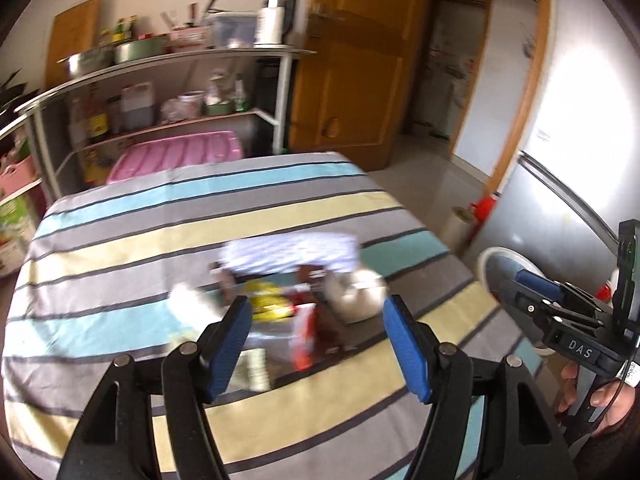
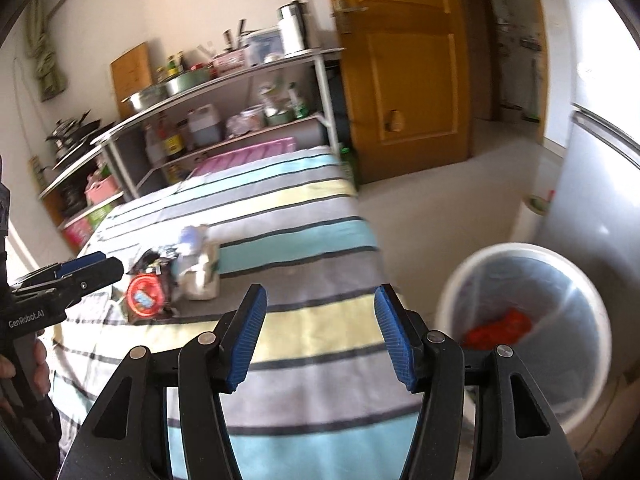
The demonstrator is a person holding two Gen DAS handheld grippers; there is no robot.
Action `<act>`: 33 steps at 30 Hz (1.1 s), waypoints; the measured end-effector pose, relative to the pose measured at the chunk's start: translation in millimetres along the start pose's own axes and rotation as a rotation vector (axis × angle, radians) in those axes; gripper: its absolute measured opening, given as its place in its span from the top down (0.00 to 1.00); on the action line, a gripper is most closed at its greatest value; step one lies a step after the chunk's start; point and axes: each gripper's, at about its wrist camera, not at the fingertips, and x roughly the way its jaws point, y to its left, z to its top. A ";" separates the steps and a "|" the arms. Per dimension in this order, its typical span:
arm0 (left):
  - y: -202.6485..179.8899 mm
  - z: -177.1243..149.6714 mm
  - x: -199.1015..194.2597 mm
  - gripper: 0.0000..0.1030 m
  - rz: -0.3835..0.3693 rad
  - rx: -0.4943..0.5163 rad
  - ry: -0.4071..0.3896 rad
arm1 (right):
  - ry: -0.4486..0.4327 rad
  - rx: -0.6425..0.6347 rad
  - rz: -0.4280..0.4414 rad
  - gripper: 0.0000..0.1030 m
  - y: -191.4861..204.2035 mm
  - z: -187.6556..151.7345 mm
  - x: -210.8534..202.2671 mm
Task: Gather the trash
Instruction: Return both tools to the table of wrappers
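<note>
A heap of trash lies on the striped tablecloth (image 1: 120, 216): a yellow wrapper (image 1: 267, 300), a red and white packet (image 1: 305, 334), a crumpled white paper (image 1: 188, 300), a pale cup-like lump (image 1: 358, 294) and a blue-white bag (image 1: 292, 254). My left gripper (image 1: 320, 336) hangs open just above the near side of the heap, nothing between its blue pads. My right gripper (image 2: 320, 332) is open and empty over the table's near right edge. The same heap, with a round red lid (image 2: 145, 295), lies to its left. A white trash bin (image 2: 528, 328) stands right of the table, something red inside.
A metal shelf rack (image 1: 168, 80) with pots, bottles and a pink box stands behind the table. A wooden door (image 1: 352, 64) and a grey fridge (image 1: 568, 184) are on the right. A hand (image 1: 612, 396) holds the right tool at the table's right side.
</note>
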 end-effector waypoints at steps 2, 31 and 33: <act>15.1 -3.6 -2.6 0.32 0.022 -0.028 0.003 | 0.005 -0.024 0.020 0.44 11.5 2.4 7.3; 88.7 -6.6 33.3 0.20 0.041 -0.186 0.115 | 0.226 -0.148 0.205 0.39 91.8 35.9 117.8; 86.6 -6.5 39.6 0.20 0.051 -0.181 0.124 | 0.231 -0.152 0.202 0.40 91.6 36.7 121.5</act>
